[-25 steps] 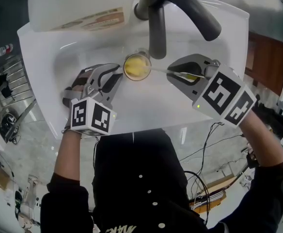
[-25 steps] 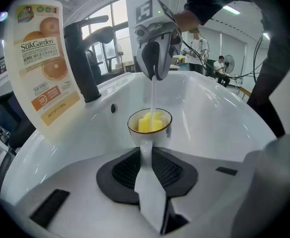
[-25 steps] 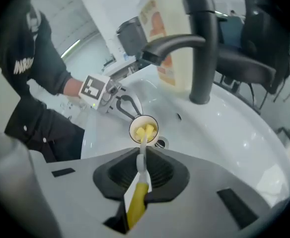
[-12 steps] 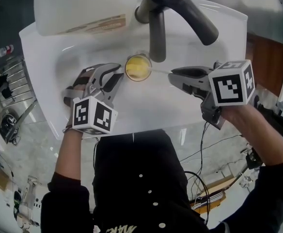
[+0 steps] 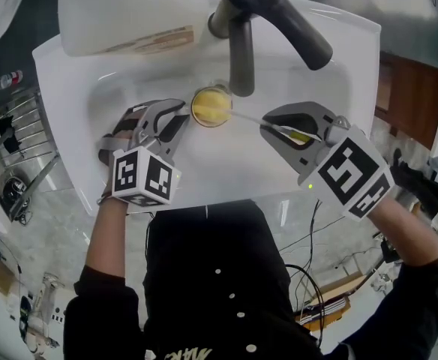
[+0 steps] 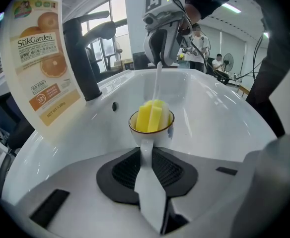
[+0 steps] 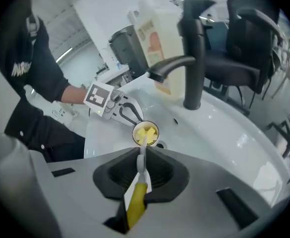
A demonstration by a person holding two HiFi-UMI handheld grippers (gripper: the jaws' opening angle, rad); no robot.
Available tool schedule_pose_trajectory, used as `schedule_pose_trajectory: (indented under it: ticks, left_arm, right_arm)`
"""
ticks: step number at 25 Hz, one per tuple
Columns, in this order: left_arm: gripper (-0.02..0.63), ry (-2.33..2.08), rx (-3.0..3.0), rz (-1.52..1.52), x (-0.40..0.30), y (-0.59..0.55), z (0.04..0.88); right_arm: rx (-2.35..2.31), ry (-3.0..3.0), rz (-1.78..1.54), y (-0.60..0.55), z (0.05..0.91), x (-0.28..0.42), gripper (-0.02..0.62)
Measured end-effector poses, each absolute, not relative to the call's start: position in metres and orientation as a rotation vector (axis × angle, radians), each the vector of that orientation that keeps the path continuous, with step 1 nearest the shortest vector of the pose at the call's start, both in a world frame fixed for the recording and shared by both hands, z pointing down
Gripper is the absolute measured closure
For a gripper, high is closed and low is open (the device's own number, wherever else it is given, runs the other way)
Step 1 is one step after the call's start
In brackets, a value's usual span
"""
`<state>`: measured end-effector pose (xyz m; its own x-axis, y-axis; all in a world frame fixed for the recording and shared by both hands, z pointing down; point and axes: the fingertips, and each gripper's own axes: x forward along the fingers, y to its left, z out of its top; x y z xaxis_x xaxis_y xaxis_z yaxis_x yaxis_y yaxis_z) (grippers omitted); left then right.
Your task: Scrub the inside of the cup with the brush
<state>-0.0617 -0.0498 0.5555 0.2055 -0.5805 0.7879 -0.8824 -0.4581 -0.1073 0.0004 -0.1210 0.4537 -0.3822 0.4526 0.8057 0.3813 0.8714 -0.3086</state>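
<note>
Cup [image 5: 212, 105] sits in white sink basin [image 5: 226, 167]; left gripper [image 5: 180, 117] clamped on its handle. Right gripper [image 5: 271, 124] grips brush [image 7: 136, 202], whose yellow sponge head is inside the cup. Bottle [image 6: 40, 68] label reads "SukGarden".

**Layout, seen from the head view.** The sink [image 5: 204, 167] fills the middle of the field. The faucet [image 5: 241, 51] rises from its far rim, and its spout reaches forward over the basin. The bottle [image 5: 129, 10] stands on the far left corner of the rim, to the left of the faucet.

The cup [image 5: 212, 106] stands upright in the basin, just in front of the spout's end. The overflow hole [image 6: 114, 106] lies in the basin wall behind the cup.

The left gripper [image 5: 183, 112] lies to the cup's left, with the cup's handle between its jaws. The right gripper [image 5: 265, 120] lies to the cup's right, apart from it. The brush [image 7: 141, 164] spans that gap, with its grip end between the right jaws and its head inside the cup.
</note>
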Motion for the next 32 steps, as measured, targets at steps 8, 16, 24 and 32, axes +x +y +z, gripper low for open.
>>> schedule_pose_trajectory:
  ticks: [8, 16, 24, 32]
  left_arm:
    - [0.515, -1.358, 2.119, 1.132, -0.064, -0.048, 0.558]
    - [0.515, -1.355, 2.128, 1.133, -0.064, -0.048, 0.558]
    - [0.515, -1.358, 2.125, 1.135, -0.065, -0.048, 0.558]
    - [0.515, -1.367, 2.112, 1.143, -0.064, -0.048, 0.557]
  right_arm:
    - [-0.843, -2.02, -0.61, -0.118, 0.423, 0.009, 0.543]
    - [-1.238, -1.627, -1.566, -0.11, 0.42, 0.012, 0.543]
    - [-1.382, -1.424, -1.79, -0.095, 0.447, -0.001, 0.543]
    - [-1.326, -1.566, -1.49, -0.095, 0.465, -0.003, 0.543]
